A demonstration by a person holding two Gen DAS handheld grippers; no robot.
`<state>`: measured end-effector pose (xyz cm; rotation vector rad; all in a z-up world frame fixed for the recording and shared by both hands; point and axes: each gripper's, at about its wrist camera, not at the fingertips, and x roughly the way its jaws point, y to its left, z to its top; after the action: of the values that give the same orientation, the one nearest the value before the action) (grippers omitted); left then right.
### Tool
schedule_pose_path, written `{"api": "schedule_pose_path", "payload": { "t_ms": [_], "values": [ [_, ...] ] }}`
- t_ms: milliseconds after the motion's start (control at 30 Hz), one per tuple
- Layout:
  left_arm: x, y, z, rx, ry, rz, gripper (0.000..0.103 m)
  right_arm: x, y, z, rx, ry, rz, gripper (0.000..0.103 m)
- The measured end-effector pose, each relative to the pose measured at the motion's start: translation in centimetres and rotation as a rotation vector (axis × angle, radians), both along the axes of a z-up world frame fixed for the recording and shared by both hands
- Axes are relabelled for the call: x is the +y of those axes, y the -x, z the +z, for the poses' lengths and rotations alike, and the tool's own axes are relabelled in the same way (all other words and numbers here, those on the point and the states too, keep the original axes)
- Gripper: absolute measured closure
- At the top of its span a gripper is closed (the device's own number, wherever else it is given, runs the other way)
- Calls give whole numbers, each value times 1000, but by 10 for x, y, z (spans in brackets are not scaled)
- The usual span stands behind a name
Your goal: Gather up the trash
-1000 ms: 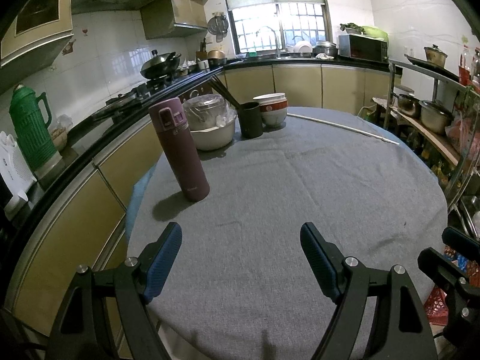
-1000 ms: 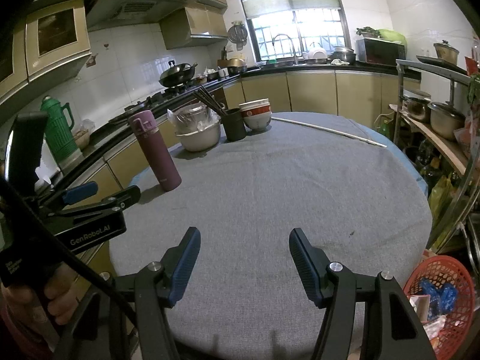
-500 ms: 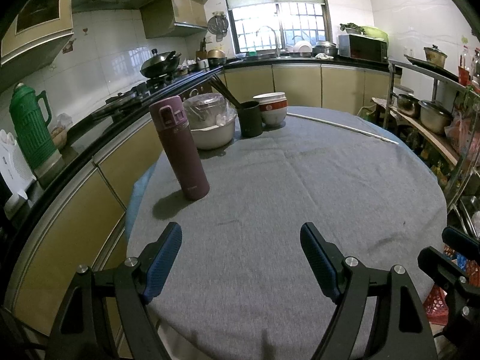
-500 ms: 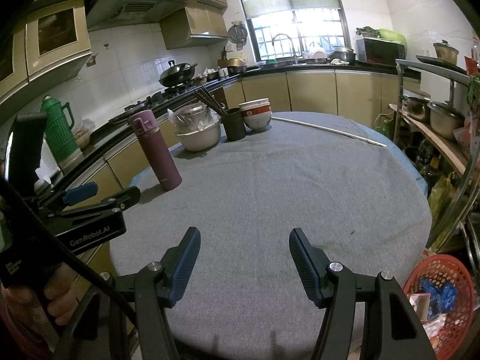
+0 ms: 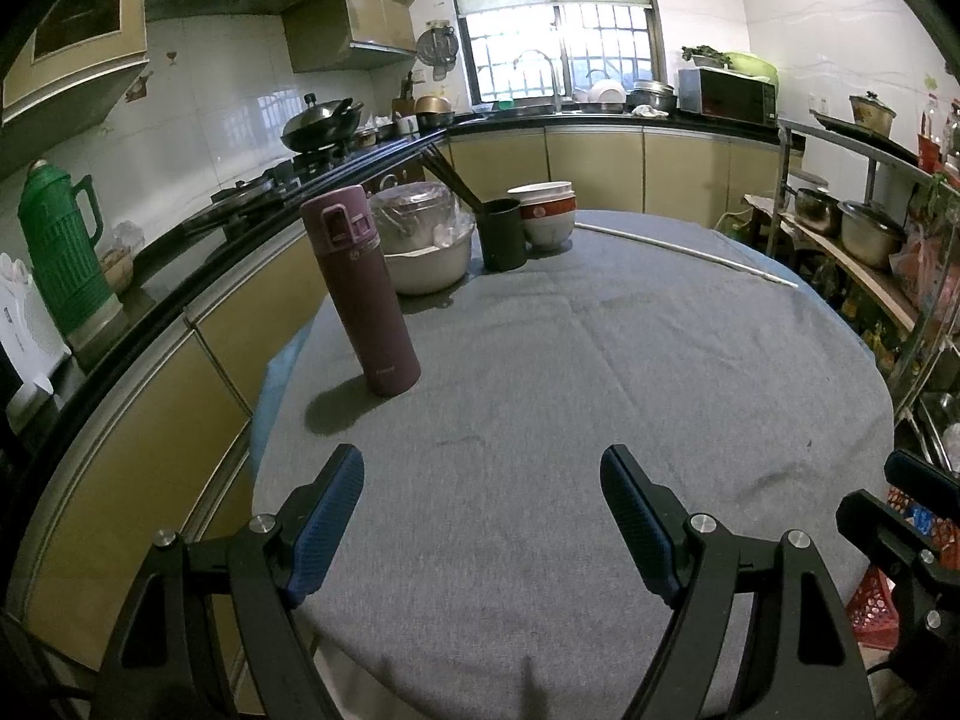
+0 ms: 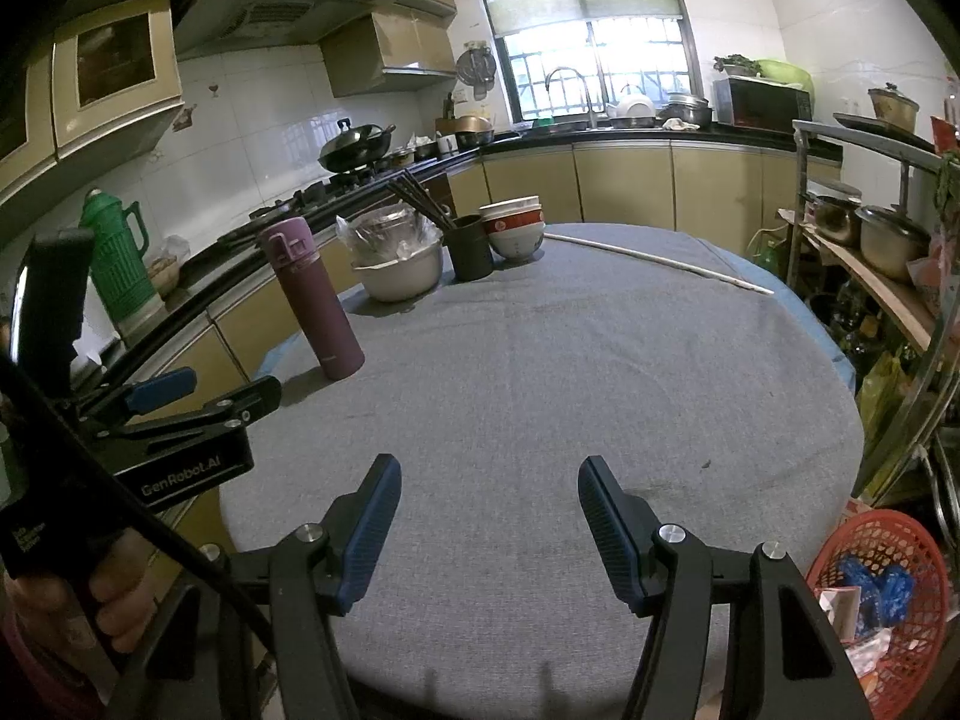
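Here both grippers hover low over the near edge of the round desk (image 5: 600, 360), which is covered with a grey cloth. The left gripper (image 5: 483, 513) has its blue-padded fingers (image 5: 327, 519) spread wide apart with nothing between them, and the right gripper (image 6: 485, 525) is the same, its fingers (image 6: 606, 525) released and empty above bare cloth. Seen from the right wrist view, the left gripper sits off to the left side near the desk's edge, with the person's hand (image 6: 120, 594) wrapped around its handle.

The trash (image 6: 870, 588) lies in a red mesh basket (image 6: 924, 570) down on the floor at the right of the desk, below its edge: blue wrappers and some pale paper or packaging, crumpled together.

On the desk's left side stands a tall purple flask (image 5: 360, 294), upright. Behind it, toward the far rim, are a white pot (image 5: 429, 258) with plastic-wrapped metal ware in it, a dark cup (image 5: 504, 234) holding chopsticks, and stacked bowls (image 5: 546, 216) just beside the cup. A thin white rod (image 5: 684, 252) lies across the far right part of the cloth. A green thermos jug (image 5: 60, 258) stands on the kitchen counter at the left.
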<state>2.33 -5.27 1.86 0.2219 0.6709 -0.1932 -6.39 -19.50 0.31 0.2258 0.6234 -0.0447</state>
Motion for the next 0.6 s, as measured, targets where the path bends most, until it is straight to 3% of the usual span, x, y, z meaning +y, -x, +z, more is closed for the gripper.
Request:
{"api": "schedule_pose_path", "payload": {
  "t_ms": [600],
  "values": [
    [0, -4, -1, 10, -2, 5, 21, 0, -12, 7, -14, 28, -2, 38]
  ]
}}
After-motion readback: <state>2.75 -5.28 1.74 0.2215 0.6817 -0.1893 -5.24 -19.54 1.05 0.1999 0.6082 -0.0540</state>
